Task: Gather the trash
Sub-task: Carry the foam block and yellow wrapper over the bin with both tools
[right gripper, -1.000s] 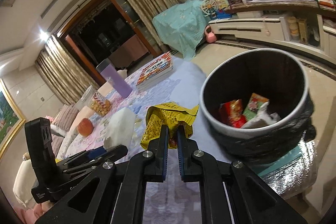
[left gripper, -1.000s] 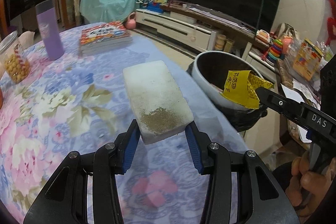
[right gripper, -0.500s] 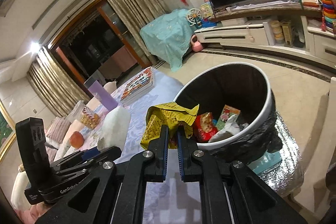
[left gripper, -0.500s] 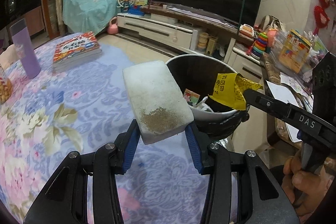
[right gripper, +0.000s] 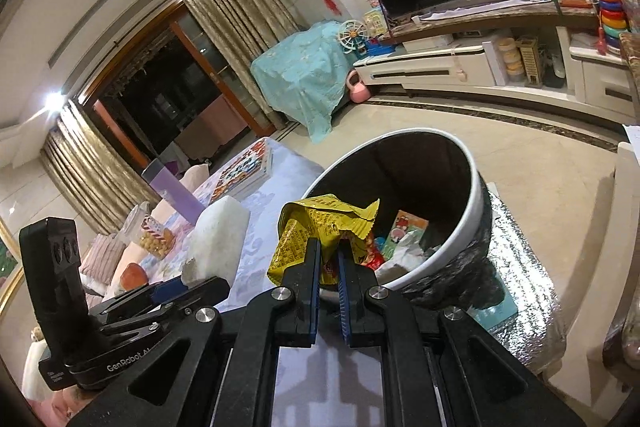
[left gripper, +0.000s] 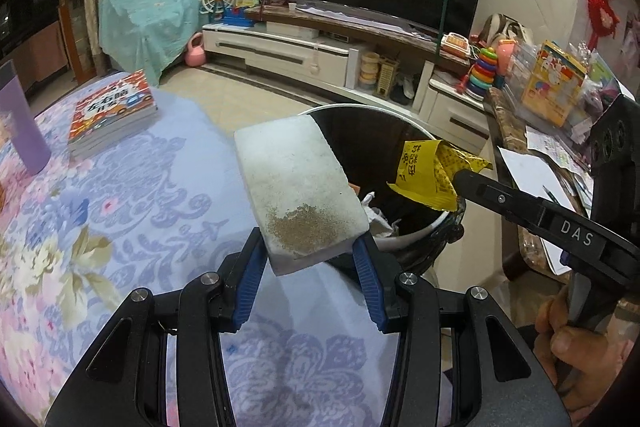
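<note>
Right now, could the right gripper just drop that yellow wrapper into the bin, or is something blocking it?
Probably yes. The right gripper holds the yellow wrapper at the near rim of the open bin, which has no lid. The white sponge in the left gripper sits off to the side.

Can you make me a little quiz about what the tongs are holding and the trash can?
1. True or false: the left tongs hold a white sponge block.
2. What color is the wrapper in the right tongs?
3. The trash bin is: A) empty, B) already holding some trash, C) covered by a lid.

Key: 1. True. 2. Yellow. 3. B.
</note>
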{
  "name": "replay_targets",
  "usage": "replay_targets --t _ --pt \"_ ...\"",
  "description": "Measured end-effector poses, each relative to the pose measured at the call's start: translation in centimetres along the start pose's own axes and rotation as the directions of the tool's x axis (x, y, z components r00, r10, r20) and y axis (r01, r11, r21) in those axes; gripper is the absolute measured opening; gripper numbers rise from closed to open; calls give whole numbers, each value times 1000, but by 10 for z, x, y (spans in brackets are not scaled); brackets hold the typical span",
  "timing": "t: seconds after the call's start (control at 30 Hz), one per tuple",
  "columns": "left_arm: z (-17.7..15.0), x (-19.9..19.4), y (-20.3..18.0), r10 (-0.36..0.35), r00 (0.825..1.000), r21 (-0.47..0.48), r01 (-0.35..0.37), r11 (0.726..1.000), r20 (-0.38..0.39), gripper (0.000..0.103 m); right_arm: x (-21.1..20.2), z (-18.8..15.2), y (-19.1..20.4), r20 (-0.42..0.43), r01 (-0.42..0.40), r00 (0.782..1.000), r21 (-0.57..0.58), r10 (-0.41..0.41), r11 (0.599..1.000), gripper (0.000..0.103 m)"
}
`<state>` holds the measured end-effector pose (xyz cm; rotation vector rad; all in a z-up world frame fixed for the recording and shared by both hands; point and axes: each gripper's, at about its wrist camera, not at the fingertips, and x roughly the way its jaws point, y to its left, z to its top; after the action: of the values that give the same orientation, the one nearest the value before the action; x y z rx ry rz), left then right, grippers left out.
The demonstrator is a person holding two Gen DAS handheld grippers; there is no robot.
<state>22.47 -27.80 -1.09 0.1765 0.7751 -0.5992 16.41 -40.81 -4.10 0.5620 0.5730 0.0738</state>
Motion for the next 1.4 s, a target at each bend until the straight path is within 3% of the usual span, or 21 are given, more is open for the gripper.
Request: replay_targets --t 0.73,1.4 --pt "32 37 -22 -20 999 45 22 999 -31 43 13 27 -14 3 42 999 7 -42 999 8" --pt "40 58 -26 -14 997 52 18 998 -70 44 21 34 -15 -23 64 998 10 -64 998 8"
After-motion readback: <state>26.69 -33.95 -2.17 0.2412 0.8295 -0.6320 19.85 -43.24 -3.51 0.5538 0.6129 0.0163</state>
